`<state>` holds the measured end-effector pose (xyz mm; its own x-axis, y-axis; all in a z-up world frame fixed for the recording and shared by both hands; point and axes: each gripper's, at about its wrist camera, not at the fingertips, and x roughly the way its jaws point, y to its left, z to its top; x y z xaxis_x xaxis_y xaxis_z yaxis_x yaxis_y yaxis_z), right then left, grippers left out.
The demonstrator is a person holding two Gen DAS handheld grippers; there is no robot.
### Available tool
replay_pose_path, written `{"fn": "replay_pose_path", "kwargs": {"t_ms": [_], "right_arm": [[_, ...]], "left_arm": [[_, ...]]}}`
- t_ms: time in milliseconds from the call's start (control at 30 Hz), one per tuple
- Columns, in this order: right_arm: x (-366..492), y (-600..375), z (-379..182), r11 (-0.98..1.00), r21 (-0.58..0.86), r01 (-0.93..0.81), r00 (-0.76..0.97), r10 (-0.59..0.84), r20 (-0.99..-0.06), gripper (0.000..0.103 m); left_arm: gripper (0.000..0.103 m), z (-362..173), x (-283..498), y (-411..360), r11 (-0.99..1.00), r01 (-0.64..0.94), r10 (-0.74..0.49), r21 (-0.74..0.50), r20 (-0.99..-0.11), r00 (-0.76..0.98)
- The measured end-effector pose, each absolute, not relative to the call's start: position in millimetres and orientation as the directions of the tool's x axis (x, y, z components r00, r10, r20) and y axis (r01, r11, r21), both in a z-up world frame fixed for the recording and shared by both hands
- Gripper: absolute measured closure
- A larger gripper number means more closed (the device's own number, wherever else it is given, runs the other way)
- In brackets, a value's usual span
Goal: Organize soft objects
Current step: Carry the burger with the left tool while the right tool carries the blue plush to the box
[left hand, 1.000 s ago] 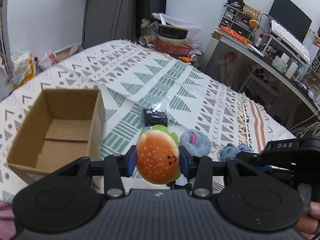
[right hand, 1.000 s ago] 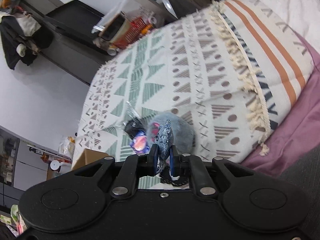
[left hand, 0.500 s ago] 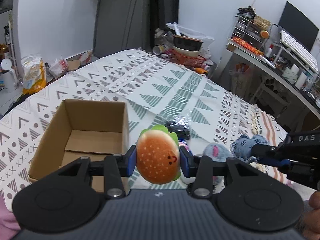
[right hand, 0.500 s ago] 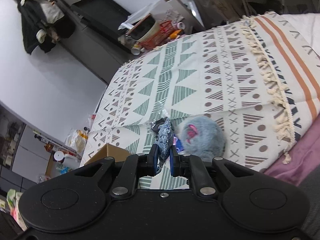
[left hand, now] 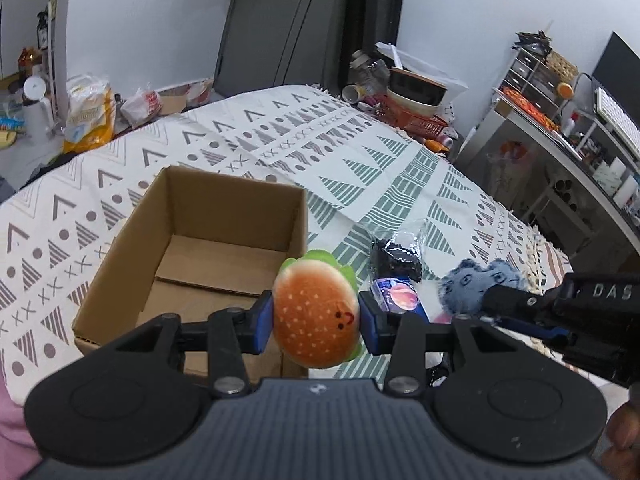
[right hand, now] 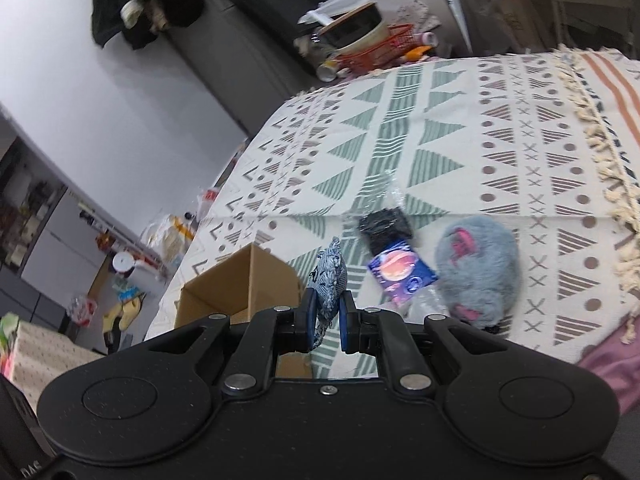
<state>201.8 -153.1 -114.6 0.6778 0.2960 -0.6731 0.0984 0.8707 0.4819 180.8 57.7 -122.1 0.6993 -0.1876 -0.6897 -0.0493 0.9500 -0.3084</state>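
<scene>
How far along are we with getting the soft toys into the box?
Nothing looks done: the cardboard box shows no toys inside. In hand: the left gripper is shut on the burger plush, the right gripper on the blue denim plush. Left on the blanket: the grey furry plush, plus a black packet and a planet-print packet.

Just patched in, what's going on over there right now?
A person is holding a tool in each hand over a patterned bedspread. The left tool is shut on a burger plush beside the open cardboard box, which looks empty. The right tool grips a small blue plush. A grey fluffy toy, a purple packet and a black bagged item lie on the bed.
</scene>
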Motion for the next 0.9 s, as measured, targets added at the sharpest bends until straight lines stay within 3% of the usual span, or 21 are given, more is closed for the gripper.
{"fn": "replay_pose_path", "kwargs": {"t_ms": [433,900], "right_arm": [[213.0,-93.6,-115.7,0.860,0.506,-0.064,0.660,0.417,-0.626,0.091],[224.4,-50.6,-136.3,0.852,0.511,-0.114,0.586,0.473,-0.658,0.091]], "left_arm": [[0.060,-128.9,186.6,96.8,0.916,-0.157,-0.162,-0.368,-0.699,0.696],[0.060,-147.4,188.8,138.9,0.869,-0.333,-0.064,-0.366,-0.750,0.658]]}}
